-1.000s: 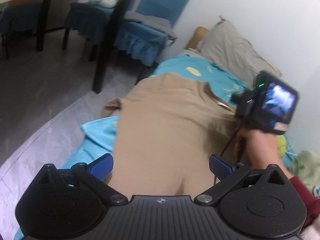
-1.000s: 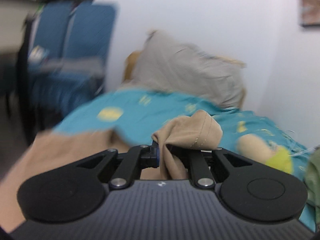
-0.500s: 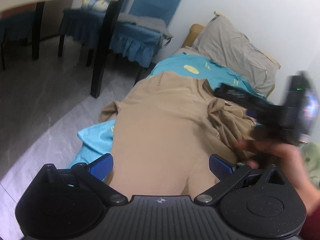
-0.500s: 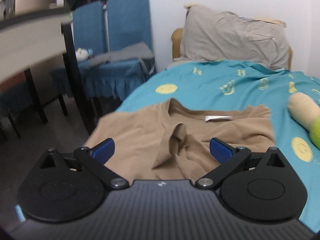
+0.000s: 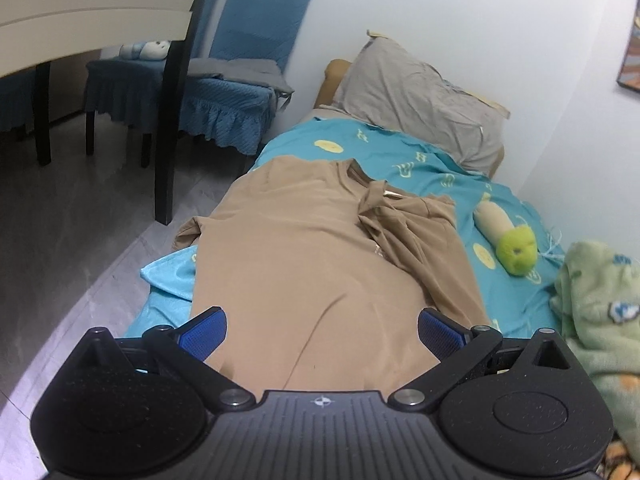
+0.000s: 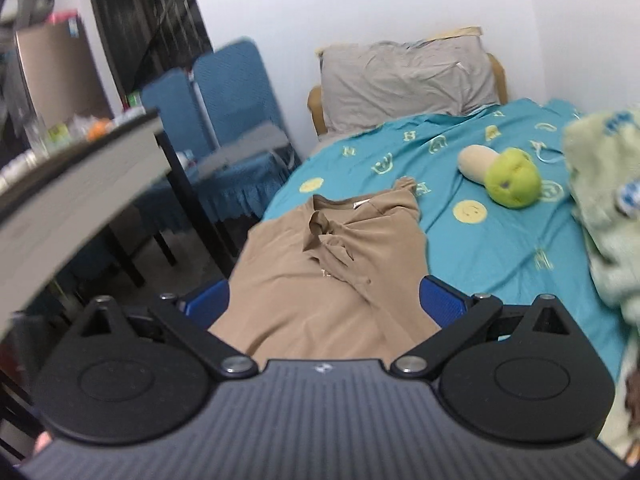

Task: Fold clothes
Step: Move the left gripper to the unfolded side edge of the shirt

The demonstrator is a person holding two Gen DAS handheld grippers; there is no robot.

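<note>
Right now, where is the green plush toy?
In the left wrist view the green plush toy lies on the teal sheet, right of the tan shirt.

Each gripper (image 5: 322, 326) (image 6: 324, 300) is black ribbed plastic with blue textured pads (image 5: 440, 330), round hubs and silver screws.

the shirt (image 5: 320, 264) is spread along the bed's (image 5: 440, 168) edge nearest the floor, and the air above it is left open. the strip of sheet between the shirt and the wall is taken up by a plush toy (image 5: 508, 240) and a green blanket (image 5: 600, 304). the head of the bed is closed off by a pillow (image 5: 416, 96). beside the bed the floor is hemmed in by a table leg (image 5: 172, 120) and blue chairs (image 5: 240, 76).
</note>
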